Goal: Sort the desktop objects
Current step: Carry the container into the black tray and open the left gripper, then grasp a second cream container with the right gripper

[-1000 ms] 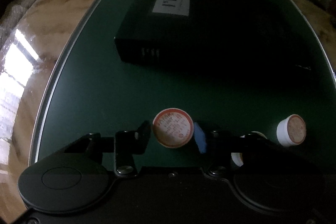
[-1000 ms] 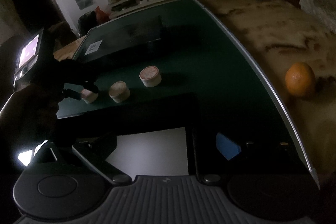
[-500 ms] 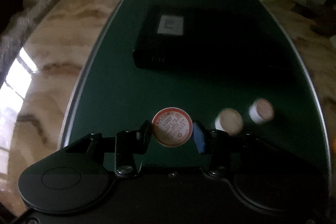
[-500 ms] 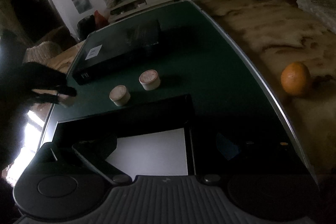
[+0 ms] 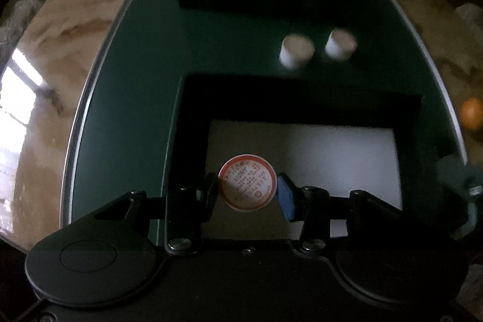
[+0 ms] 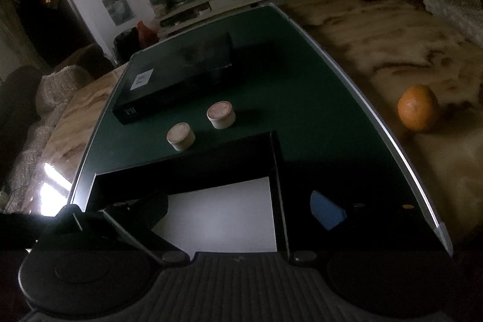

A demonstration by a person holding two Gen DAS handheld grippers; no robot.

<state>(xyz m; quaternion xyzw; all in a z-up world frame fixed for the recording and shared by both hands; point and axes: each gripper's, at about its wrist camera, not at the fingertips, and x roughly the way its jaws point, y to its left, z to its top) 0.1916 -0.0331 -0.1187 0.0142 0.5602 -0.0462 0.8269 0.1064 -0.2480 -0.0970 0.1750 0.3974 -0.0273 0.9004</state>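
Observation:
My left gripper (image 5: 247, 191) is shut on a small white round tub with a red-ringed label (image 5: 247, 186) and holds it in the air over the open black box with a white bottom (image 5: 193, 110). Two more small tubs (image 5: 295, 49) (image 5: 340, 44) stand on the green mat beyond the box; the right wrist view shows them as a left tub (image 6: 180, 136) and a right tub (image 6: 221, 114). My right gripper (image 6: 238, 210) hangs open and empty above the near end of the same box (image 6: 276, 165).
A long closed black box with a white sticker (image 6: 175, 80) lies at the far end of the green mat (image 6: 302, 98). An orange (image 6: 418, 107) rests on the marble tabletop right of the mat's metal edge. Sofas and shelves stand beyond.
My left gripper has lifted the tub off the mat and drawn it back over the open box. The other two tubs now lie farther ahead. The left hand has left the right wrist view.

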